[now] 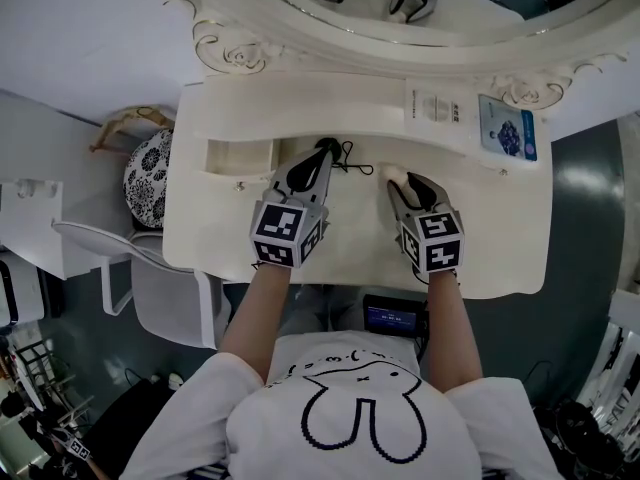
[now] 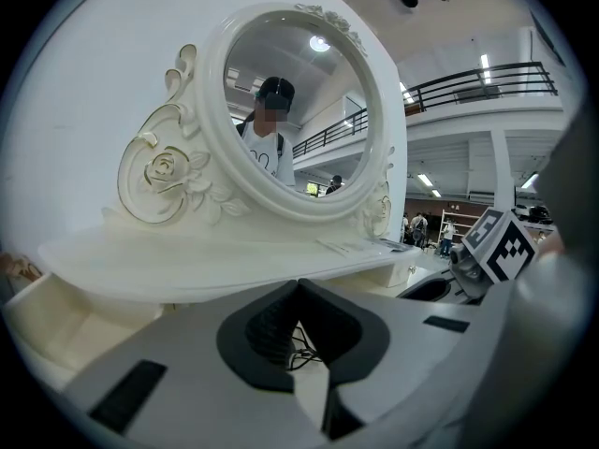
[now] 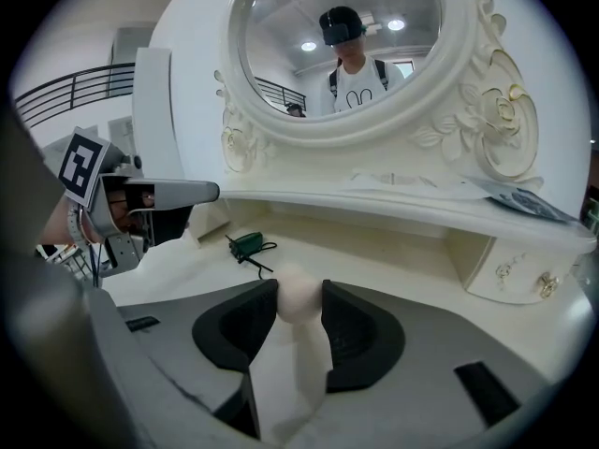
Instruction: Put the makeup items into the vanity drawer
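Note:
My right gripper (image 1: 400, 180) is shut on a cream egg-shaped makeup sponge (image 3: 299, 293), which fills the gap between both pads just above the cream vanity top (image 1: 350, 258); the sponge also shows at the jaw tips from above (image 1: 395, 173). My left gripper (image 1: 325, 151) hovers to its left with its pads meeting at the tips (image 2: 298, 286) and nothing held. A small dark green item with a black cord (image 1: 347, 158) (image 3: 248, 243) lies on the top just past the left jaws. The open drawer (image 1: 240, 156) sits at the far left, its inside pale and bare (image 2: 56, 316).
A round carved mirror (image 3: 342, 45) rises behind the shelf. On the shelf lie a white leaflet (image 1: 437, 106) and a blue card (image 1: 508, 130). Small knobbed drawers (image 3: 510, 271) stand at the right. A white chair (image 1: 150, 268) with a patterned cushion (image 1: 150, 173) is to the left.

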Demonstrator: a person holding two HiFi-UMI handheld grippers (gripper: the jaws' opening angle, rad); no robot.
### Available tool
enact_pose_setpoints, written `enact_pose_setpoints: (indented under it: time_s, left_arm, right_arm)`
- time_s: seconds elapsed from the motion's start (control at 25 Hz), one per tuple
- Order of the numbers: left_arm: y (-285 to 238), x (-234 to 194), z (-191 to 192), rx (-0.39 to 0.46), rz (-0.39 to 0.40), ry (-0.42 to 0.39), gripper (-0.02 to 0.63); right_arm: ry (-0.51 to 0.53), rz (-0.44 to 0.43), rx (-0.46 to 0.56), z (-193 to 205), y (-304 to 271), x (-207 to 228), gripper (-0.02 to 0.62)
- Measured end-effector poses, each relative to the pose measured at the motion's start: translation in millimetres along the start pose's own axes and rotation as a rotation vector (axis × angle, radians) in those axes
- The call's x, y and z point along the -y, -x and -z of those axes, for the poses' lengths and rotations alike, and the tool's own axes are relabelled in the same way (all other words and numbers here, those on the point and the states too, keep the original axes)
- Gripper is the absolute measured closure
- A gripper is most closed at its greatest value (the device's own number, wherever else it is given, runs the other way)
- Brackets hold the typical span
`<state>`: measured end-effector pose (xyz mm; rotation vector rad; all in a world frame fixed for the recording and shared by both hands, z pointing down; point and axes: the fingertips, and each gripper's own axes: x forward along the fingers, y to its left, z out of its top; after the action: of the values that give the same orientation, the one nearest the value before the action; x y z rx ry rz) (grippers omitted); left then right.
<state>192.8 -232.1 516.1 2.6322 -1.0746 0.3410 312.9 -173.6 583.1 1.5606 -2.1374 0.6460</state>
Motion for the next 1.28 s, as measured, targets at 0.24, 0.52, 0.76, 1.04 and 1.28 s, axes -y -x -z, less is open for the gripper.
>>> enact_pose_setpoints:
  time_s: [0.24,0.52,0.76,1.04,1.28]
  left_arm:
    - [6.3,2.1,-16.2,0.032,0.003,-0.015,0.601]
    - [19.5,5.3,-46.7,0.096,0.000,-0.036,0.601]
    - [28.4,10.5,-74.9,0.151,-0.011,-0.066,0.601]
    - [34.7,14.2,-92.3,0.193,-0.046,-0.083,0.601]
    - [44.2,9.8,-97.9,0.218,-0.082,-0.084,0.601]
  right_arm:
    - [0.012,0.021,0.048,-21.6,13.7,1.3,0.433]
    - [0.037,0.059,0.125,-53.9,38.7,3.1,0.433]
    - [0.061,0.081,0.215,-87.4,59.9,7.7,0.433]
    - [0.084,0.053,0.249,-100.9,68.2,7.6,0.431]
    - [0.105,0.026,0.265,-107.7,68.1,1.7,0.431]
